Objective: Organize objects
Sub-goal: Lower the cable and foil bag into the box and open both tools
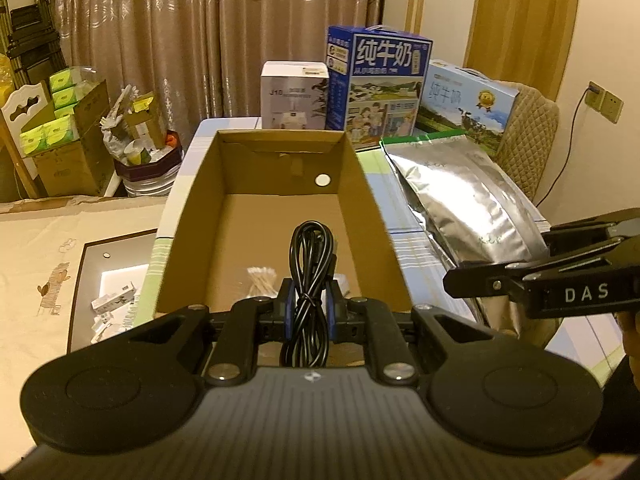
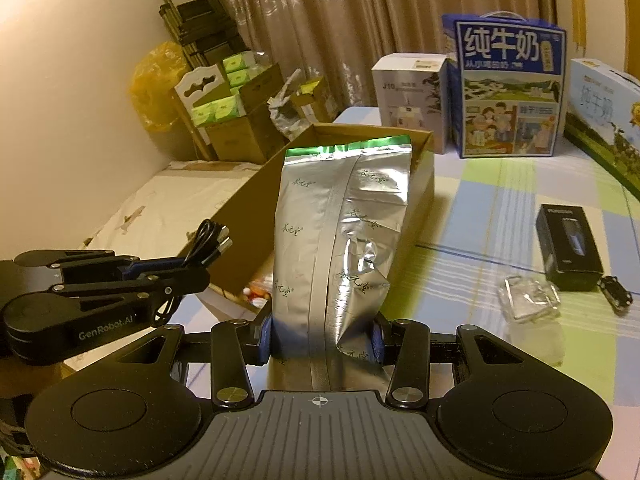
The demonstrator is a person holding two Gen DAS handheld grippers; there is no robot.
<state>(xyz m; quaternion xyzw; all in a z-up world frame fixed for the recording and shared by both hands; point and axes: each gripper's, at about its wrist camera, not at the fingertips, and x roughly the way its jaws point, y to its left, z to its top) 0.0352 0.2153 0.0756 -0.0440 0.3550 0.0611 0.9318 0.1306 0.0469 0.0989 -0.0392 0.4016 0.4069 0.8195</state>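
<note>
Left gripper [image 1: 308, 300]: pinching a coiled black cable [image 1: 311, 264] between blue pads, above the near end of the box.
Right gripper [image 2: 320, 338]: clamped on the lower part of a silver foil bag [image 2: 340, 232], held upright, just right of the box.
Cardboard box [image 1: 372, 216]: open-topped, on the checked tablecloth [image 2: 500, 208]; cotton swabs [image 1: 262, 280] on its floor, near end.
Far edge: white carton [image 1: 294, 98], blue milk carton [image 1: 378, 84], pale blue milk carton [image 1: 468, 100].
Right side of table: small black box [image 2: 568, 248], clear plastic wrapper [image 2: 528, 298] near it.
</note>
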